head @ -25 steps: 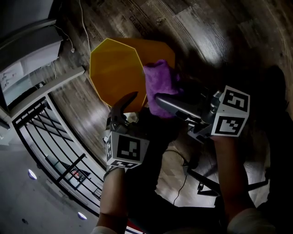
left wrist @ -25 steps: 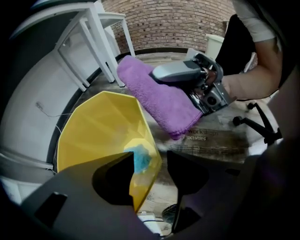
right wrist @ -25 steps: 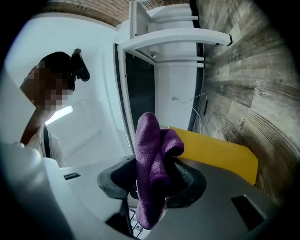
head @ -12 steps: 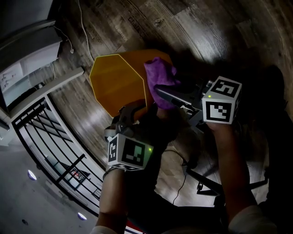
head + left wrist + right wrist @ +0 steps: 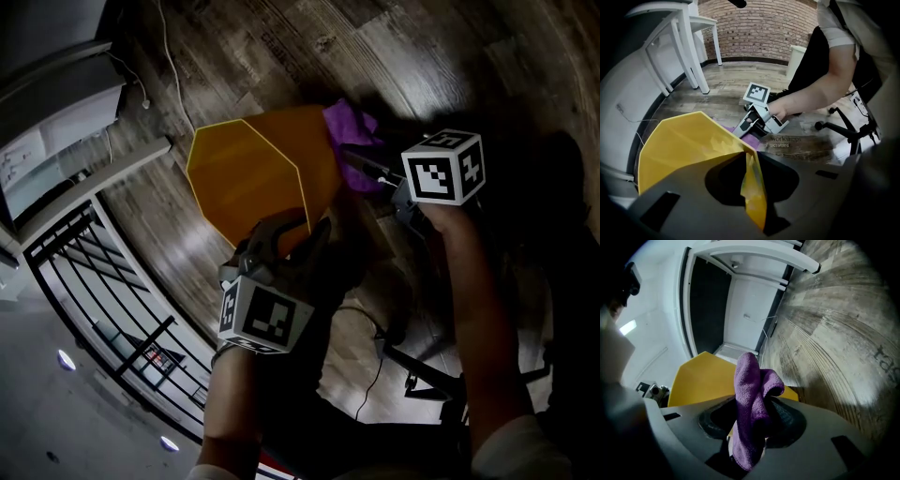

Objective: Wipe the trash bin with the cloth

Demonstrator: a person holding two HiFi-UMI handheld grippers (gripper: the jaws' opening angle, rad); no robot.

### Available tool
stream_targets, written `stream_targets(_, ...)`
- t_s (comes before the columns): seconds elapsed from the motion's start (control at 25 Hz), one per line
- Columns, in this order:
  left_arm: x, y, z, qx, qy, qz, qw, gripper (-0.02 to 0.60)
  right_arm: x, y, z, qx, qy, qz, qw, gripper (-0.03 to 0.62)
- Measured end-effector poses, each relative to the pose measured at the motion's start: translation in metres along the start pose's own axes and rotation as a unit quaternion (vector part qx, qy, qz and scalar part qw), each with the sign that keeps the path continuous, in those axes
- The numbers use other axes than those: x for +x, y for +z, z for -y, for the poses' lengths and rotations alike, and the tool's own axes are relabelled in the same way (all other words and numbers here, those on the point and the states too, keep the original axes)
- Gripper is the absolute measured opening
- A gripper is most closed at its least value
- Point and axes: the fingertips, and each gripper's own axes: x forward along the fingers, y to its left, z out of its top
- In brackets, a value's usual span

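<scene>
Left gripper (image 5: 750,164) is now clamping the near rim of the yellow trash bin (image 5: 246,173), its jaws having just closed narrow onto the wall, so the bin is being braced on the wood floor (image 5: 422,47). Right gripper (image 5: 361,164), pinching the purple cloth (image 5: 349,120), is dropping to the bin's far side; wiping is probably starting.

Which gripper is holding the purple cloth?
The right gripper, clamped on the purple cloth; the left gripper has just been closing on the yellow bin instead.

The floor (image 5: 787,142) bears pale print, "workshops activities" (small, slightly blurred).
</scene>
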Motion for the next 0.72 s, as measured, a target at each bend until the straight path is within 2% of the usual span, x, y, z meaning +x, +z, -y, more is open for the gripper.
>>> stream_targets(0.12, 0.000, -0.001, 0.005, -0.002, -0.007, 0.006, 1.0000, 0.044, 0.005, -0.019, 0.038, 0.005, -0.056, -0.038, 0.998, 0.167)
stream_targets(0.32, 0.003, 0.005, 0.012, -0.006, -0.013, 0.021, 0.9997, 0.043, 0.008, -0.047, 0.089, 0.004, -0.139, -0.099, 0.985, 0.167)
stream_targets(0.52, 0.003, 0.006, 0.014, -0.012, -0.015, 0.030, 0.9994, 0.043, 0.014, -0.060, 0.111, 0.012, -0.186, -0.112, 0.976, 0.167)
stream_targets(0.72, 0.000, 0.001, 0.001, -0.020, 0.016, 0.027, 0.9993, 0.046, 0.022, -0.065, 0.117, 0.016, -0.205, -0.114, 0.972, 0.167)
